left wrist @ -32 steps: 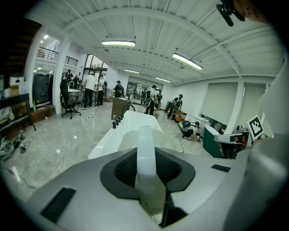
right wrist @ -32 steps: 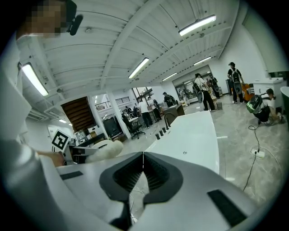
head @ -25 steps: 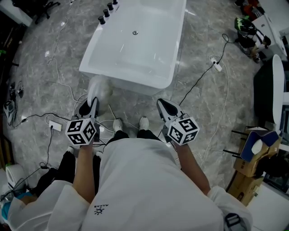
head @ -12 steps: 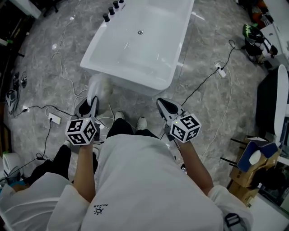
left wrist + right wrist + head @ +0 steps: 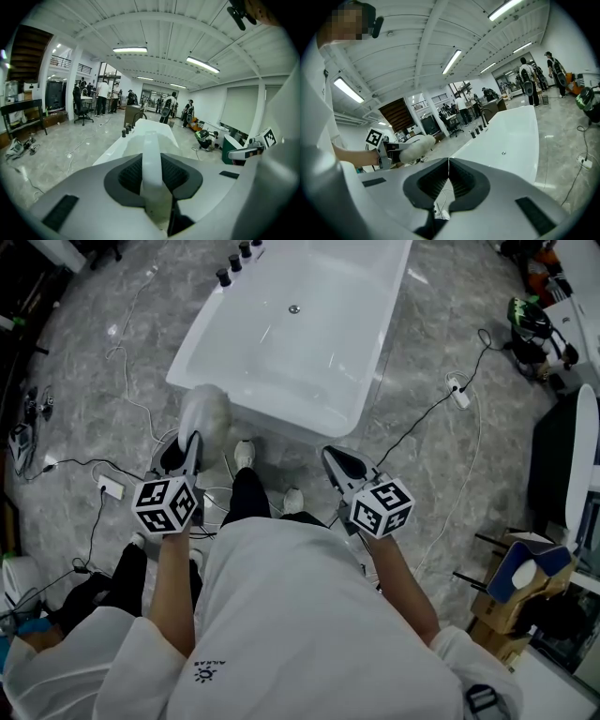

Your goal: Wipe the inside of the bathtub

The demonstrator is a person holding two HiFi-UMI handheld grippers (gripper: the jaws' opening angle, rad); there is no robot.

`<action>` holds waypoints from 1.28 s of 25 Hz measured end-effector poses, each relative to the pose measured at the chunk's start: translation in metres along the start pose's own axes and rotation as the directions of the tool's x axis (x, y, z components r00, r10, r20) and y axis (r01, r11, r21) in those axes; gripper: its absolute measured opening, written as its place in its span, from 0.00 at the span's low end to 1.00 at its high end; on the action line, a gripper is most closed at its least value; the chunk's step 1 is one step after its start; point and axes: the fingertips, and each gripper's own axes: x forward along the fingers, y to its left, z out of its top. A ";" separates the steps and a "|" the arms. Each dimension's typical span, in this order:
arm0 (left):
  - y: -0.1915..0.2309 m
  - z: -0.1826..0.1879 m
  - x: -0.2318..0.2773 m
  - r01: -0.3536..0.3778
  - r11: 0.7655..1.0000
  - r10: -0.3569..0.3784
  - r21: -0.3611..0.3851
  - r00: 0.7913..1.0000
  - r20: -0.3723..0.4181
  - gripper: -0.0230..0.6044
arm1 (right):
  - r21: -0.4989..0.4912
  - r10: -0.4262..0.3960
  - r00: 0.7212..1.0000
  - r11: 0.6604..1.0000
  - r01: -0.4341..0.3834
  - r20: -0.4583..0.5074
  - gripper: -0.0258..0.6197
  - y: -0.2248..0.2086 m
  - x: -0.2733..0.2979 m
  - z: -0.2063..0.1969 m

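Left side: the left gripper (image 5: 190, 442) was clamped on the white handle of a fluffy duster (image 5: 204, 413). The left gripper view showed that handle (image 5: 152, 157) pinched between the jaws and running straight ahead. The pale head pointed forward over the grey marble floor (image 5: 84, 409), just short of the near left corner of the bathtub (image 5: 281, 401) and not yet over the basin.

Centre: the bathtub stood on the floor ahead of us, empty and white. Its long axis ran away from us, leaning a little right. Dark knobs (image 5: 239, 259) sat on the far left rim and a drain (image 5: 294, 308) lay in the bottom toward the far end. We judged the duster would have to go forward and slightly right, over the near rim and down.

Right side: the right gripper (image 5: 331, 456) was held near the near end of the bathtub, a little further back than the left one. Its jaws were pressed together on nothing, as the right gripper view (image 5: 448, 165) confirmed. We judged the left the working hand.

Writing: only square markers on each cube (image 5: 167, 505), and a small shirt logo (image 5: 208, 674) we could not read. Loose cables (image 5: 427, 399) crossed the floor.
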 end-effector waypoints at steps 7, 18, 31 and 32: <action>0.029 0.021 0.041 0.030 0.999 -0.029 0.030 0.999 -0.031 0.20 | 0.031 -0.032 0.999 0.999 0.032 0.009 0.07 -0.014 0.041 0.020; 0.086 0.054 0.099 0.102 0.994 -0.099 0.032 0.992 -0.081 0.20 | 0.052 -0.084 0.996 0.995 0.084 0.009 0.07 -0.013 0.118 0.060; 0.170 0.035 0.176 0.168 0.985 -0.154 0.034 0.954 -0.256 0.20 | 0.088 -0.226 0.974 0.970 0.228 -0.036 0.07 -0.035 0.187 0.079; 0.175 0.033 0.180 0.172 0.985 -0.157 0.033 0.951 -0.267 0.20 | 0.094 -0.235 0.971 0.967 0.238 -0.039 0.07 -0.036 0.191 0.079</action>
